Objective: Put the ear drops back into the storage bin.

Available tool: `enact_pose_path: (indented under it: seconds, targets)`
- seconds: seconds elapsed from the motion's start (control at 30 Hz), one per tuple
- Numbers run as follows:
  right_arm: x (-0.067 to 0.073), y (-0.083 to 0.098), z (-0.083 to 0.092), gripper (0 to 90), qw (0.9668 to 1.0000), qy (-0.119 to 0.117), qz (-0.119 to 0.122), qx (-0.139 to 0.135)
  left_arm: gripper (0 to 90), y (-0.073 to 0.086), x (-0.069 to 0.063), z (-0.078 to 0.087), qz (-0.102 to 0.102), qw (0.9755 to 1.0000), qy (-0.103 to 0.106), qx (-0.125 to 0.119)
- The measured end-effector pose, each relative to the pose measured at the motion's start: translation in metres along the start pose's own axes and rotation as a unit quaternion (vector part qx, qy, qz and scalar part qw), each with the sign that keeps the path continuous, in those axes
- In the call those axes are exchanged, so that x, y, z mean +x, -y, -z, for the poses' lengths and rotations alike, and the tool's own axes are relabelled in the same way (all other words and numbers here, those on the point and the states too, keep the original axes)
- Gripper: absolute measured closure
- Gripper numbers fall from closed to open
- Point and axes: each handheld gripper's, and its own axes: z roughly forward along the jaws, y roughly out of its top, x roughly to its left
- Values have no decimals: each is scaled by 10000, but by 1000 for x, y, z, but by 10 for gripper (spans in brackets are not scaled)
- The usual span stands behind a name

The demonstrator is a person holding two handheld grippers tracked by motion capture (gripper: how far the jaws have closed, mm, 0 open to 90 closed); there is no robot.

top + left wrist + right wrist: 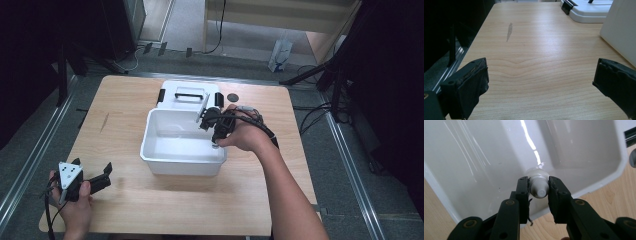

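Observation:
A white plastic bin [150,145] stands open in the middle of the wooden table. My right gripper [216,141] hangs over the bin's right side, pointing down into it. In the right gripper view its jaws are shut on a small white tube [539,185], cap end towards the camera, above the bin's floor [486,157]. My left gripper [102,176] rests at the table's front left corner, held by a hand. Its jaws stand wide apart, its fingers [467,87] with only bare wood between them.
The bin's white lid [186,95] with a black handle and clips lies flat behind the bin; its corner [586,12] shows in the left gripper view. A small dark round disc [232,97] sits right of the lid. A grey smear [509,31] marks the wood at left.

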Motion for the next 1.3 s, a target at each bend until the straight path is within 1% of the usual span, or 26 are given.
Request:
enact_pose_path:
  seconds: [0.1,0.17,0.27,0.37,0.5,0.53,0.63,0.73,0.87,0.9,0.97,1.03,1.1,1.17,1.3]
  targets:
    - [3,-1,-10,719,9998,22,142,120,4,0,0,0,-2,10000,-4,-16]
    - [4,0,-19,718,9994,12,237,248,4,0,0,0,-20,10000,0,-9]
    - [5,-1,-22,717,9992,-22,286,290,4,0,0,1,-27,10000,2,-19]
    - [8,-2,-31,720,9986,22,361,398,4,0,0,1,-34,10000,-7,-23]
    - [8,-4,-33,713,9981,95,361,489,4,0,-1,1,-50,10000,-6,-26]
    - [8,-5,-34,700,9982,71,327,506,4,0,-1,1,-53,10000,-8,-27]
    - [9,-5,-36,687,9978,51,372,543,4,0,-1,1,-51,10000,-3,-23]
    - [9,-5,-38,672,9980,39,342,534,4,0,-1,1,-54,10000,-5,-30]
    - [9,-3,-39,638,9985,-8,291,462,5,0,-1,1,-54,10000,2,-34]
    - [9,-2,-38,608,9990,-16,231,375,4,0,-1,1,-58,10000,2,-34]
    - [9,-1,-37,599,9991,-17,228,343,5,0,-1,1,-61,10000,1,-36]
    - [8,0,-34,570,9996,-25,147,233,4,0,-1,1,-67,10000,6,-32]
    - [7,1,-29,531,9999,-16,75,104,4,0,-1,1,-74,10000,3,-21]
    - [6,1,-23,512,10000,-8,-32,-26,5,0,-1,1,-75,10000,9,-23]
    - [7,2,-8,448,9993,-23,-153,-343,5,0,-2,1,-66,10000,7,-29]
